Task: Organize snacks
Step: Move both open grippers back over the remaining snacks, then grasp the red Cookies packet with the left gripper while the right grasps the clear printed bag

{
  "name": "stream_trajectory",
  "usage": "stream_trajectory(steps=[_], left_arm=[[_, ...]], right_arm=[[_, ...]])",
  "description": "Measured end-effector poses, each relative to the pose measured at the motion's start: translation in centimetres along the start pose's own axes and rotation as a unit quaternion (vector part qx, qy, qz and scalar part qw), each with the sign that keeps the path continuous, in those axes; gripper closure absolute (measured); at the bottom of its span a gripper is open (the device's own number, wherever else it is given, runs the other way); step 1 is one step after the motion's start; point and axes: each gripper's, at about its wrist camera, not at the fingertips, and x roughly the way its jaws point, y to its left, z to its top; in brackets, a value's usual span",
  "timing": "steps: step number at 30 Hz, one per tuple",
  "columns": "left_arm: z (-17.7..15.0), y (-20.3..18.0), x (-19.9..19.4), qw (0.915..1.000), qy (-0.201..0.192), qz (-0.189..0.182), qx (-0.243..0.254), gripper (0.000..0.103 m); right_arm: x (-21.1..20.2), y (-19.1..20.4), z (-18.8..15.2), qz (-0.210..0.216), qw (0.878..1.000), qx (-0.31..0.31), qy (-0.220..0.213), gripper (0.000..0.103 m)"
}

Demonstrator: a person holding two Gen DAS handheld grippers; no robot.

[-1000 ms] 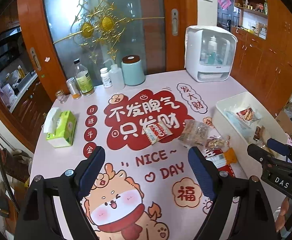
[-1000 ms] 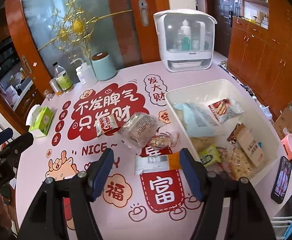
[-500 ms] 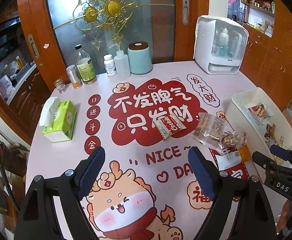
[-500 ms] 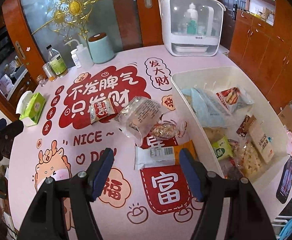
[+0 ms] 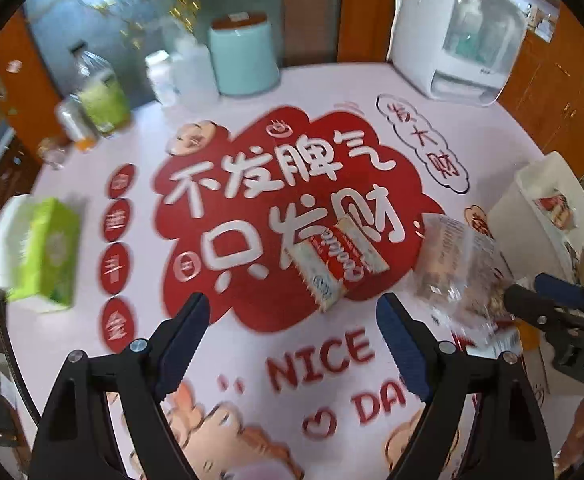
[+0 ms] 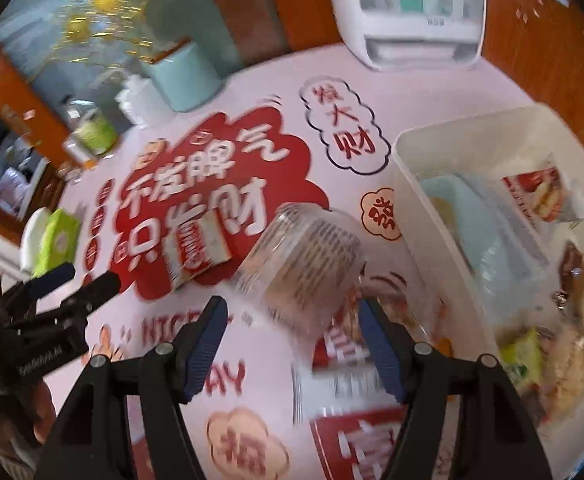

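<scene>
Compared with half a second ago, both tools have been brought lower and nearer the loose snacks. The right gripper [image 6: 293,344], jaws apart and empty, is now framed just below the clear packet [image 6: 299,264] at centre frame, beside the white bin [image 6: 419,184] at right. The left gripper [image 5: 293,340], also apart, is aimed at the red-and-white packet [image 5: 337,266] at centre. A first pick-up is judged imminent

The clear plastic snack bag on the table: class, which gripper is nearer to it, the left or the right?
Right. The right gripper is open right at the clear snack bag, which lies just ahead between its fingers. The left gripper hangs further off, with the bag to its right.
</scene>
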Motion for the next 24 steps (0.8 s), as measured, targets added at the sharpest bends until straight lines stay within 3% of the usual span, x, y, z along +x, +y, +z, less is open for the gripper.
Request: stream_trajectory(steps=[5, 7, 11, 16, 24], left_arm=[[2.6, -0.2, 4.6, 0.9994, 0.03, -0.004, -0.016, 0.019], [3.4, -0.5, 5.8, 0.9993, 0.034, 0.002, -0.014, 0.019], [4.5, -1.0, 7.4, 0.9988, 0.045, 0.021, -0.006, 0.02], [5.1, -0.9, 9.4, 0.9968, 0.074, 0.008, -0.028, 0.02], [5.5, -3.9, 11.6, 0.994, 0.108, 0.011, 0.011, 0.02]], right_arm=[[5.3, -0.6, 1.8, -0.007, 0.998, 0.053, 0.046, 0.034], [6.7, -0.8, 2.0, -0.009, 0.996, 0.07, 0.055, 0.015], [8.8, -0.7, 2.2, -0.015, 0.994, 0.075, 0.072, 0.007], [8.5, -0.1, 2.0, -0.026, 0.997, 0.039, 0.056, 0.019], [7.5, -0.2, 0.3, -0.021, 0.998, 0.004, 0.054, 0.022]])
